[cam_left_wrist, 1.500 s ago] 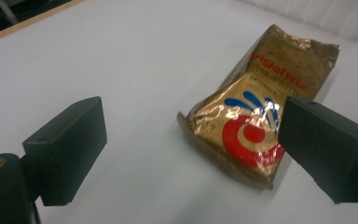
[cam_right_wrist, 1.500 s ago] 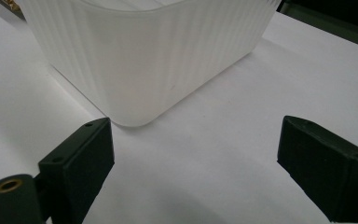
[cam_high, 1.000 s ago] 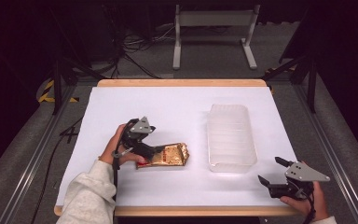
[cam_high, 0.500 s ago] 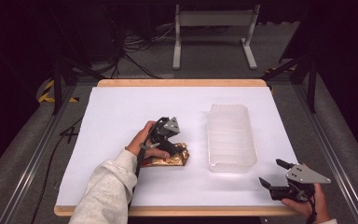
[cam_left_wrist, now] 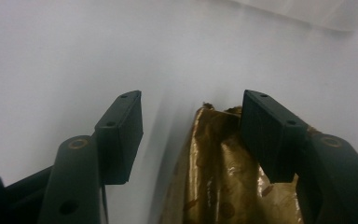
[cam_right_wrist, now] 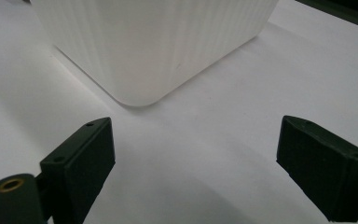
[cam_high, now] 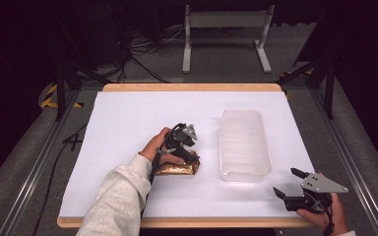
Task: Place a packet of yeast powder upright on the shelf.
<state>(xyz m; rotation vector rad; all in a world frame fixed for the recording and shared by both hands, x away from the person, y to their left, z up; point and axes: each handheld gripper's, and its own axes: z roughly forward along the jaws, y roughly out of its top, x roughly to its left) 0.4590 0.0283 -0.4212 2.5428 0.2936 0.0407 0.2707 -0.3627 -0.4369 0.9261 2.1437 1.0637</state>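
Note:
A crumpled gold foil packet (cam_high: 176, 169) lies on the white table (cam_high: 128, 123), left of centre near the front. My left gripper (cam_high: 187, 150) hovers right over its far end, held by a hand in a pale sleeve. In the left gripper view the left gripper (cam_left_wrist: 191, 112) is open, and the gold foil packet (cam_left_wrist: 214, 177) runs up between the jaws, with its edge against the right jaw. My right gripper (cam_high: 289, 183) stands open at the front right corner. In the right gripper view the right gripper (cam_right_wrist: 191, 140) holds nothing.
A translucent white ribbed container (cam_high: 243, 143) stands right of centre, its near corner (cam_right_wrist: 154, 42) close ahead of the right gripper. The table's wooden front edge (cam_high: 216, 222) runs just below both hands. Dark floor, cables and a metal stand lie beyond the table.
My left gripper has moved to the right, from beside the gold packet to over its far end. The packet has barely shifted. The right gripper has stayed in place.

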